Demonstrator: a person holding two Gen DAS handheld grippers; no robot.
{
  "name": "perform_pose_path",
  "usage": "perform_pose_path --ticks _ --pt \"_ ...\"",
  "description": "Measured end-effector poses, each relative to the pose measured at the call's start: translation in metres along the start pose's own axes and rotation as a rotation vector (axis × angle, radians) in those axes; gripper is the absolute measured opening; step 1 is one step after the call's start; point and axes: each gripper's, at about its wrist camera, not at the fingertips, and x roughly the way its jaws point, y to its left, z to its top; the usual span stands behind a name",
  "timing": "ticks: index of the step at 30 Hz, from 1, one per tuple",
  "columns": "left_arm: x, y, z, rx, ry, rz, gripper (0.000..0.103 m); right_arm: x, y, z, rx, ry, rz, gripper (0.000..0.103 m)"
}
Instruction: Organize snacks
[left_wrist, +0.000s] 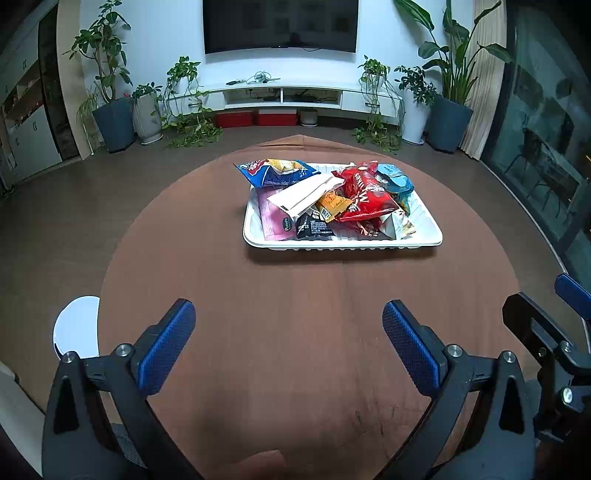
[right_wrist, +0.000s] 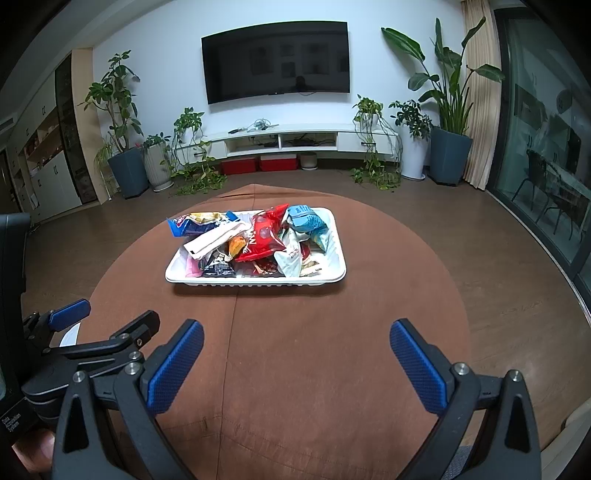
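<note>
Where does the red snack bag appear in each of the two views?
Left wrist view: the red bag lies right of centre in the white tray, above the middle of the picture.
Right wrist view: the red bag lies near the tray's centre, left of the picture's middle.
Shared landmark: the TV on the wall behind.

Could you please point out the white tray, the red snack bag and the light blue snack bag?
white tray (left_wrist: 343, 242): left wrist view, near rim.
red snack bag (left_wrist: 364, 197): left wrist view, bag's middle.
light blue snack bag (right_wrist: 308, 221): right wrist view, front face.
</note>
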Motion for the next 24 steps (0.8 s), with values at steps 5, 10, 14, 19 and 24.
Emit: perform_pose_path --ticks 5,10,14,19,24 --pt "0.001 0.000 0.000 0.000 0.002 -0.001 0.103 0.000 0.000 0.001 0.000 0.001 0.000 0.103" --pt "0.001 0.001 -0.001 0.000 0.002 -0.001 0.103 -0.001 -0.001 0.001 -0.001 0.001 0.000 0.103" --pt "0.001 0.001 -0.001 0.001 0.002 0.000 0.103 -0.001 -0.001 0.002 -0.001 0.001 0.000 0.103" --pt "0.001 0.000 -0.001 0.001 0.003 -0.001 0.103 0.000 0.000 -0.002 -0.002 0.006 0.000 0.103" --pt "0.002 0.001 -0.002 0.003 0.005 -0.002 0.103 0.001 0.000 -0.009 -0.005 0.007 -0.002 0.103"
